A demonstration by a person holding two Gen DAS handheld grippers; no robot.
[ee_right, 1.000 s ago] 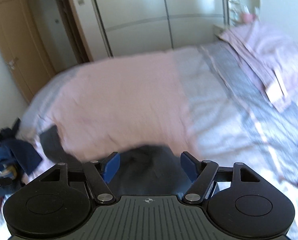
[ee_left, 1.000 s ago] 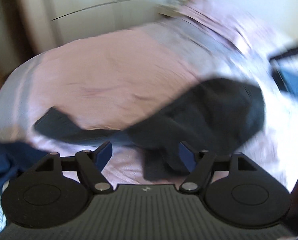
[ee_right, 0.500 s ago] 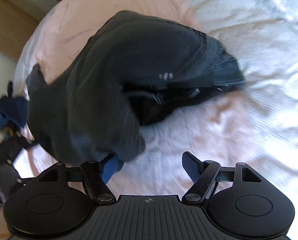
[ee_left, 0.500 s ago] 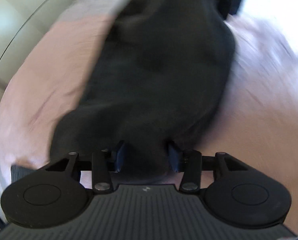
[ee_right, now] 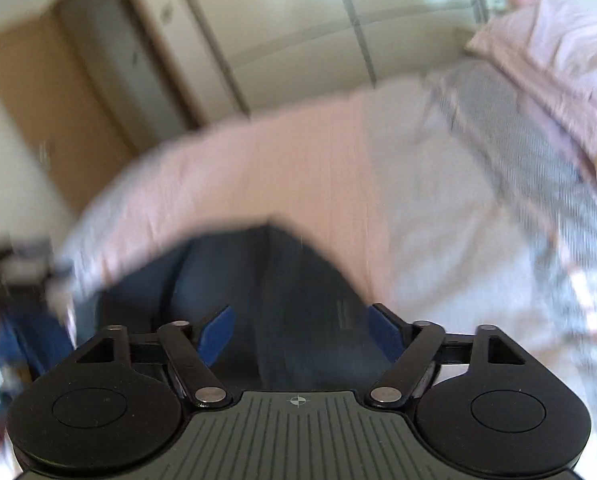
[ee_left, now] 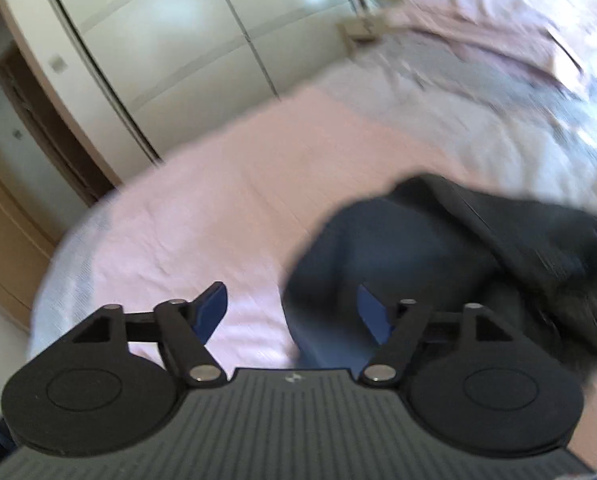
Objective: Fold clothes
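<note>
Looking along the left hand-held gripper [ee_left: 290, 312], the dark trousers [ee_left: 438, 252] lie in a heap on the bed [ee_left: 218, 200], spread toward the right side of its pink sheet. Their near left edge runs up between the blue pads, closer to the right one, yet neither pad presses on the cloth; the jaws are opening wide and hold nothing. That placement reads as the garment laid down on the bed so it can be smoothed flat before a fold. The wardrobe doors [ee_left: 186, 36] stand beyond the far side of the bed, and the pink pillows [ee_left: 498, 28] sit at its head.

In the right wrist view, blurred by motion, the right hand-held gripper [ee_right: 298, 332] hangs over the near end of the trousers [ee_right: 282, 292], which rest on the bed [ee_right: 298, 152] at its near left part. Its jaws are opening close to their full spread, with dark cloth seen between the pads but not pinched. Both grippers seem poised to pick a fresh edge.
</note>
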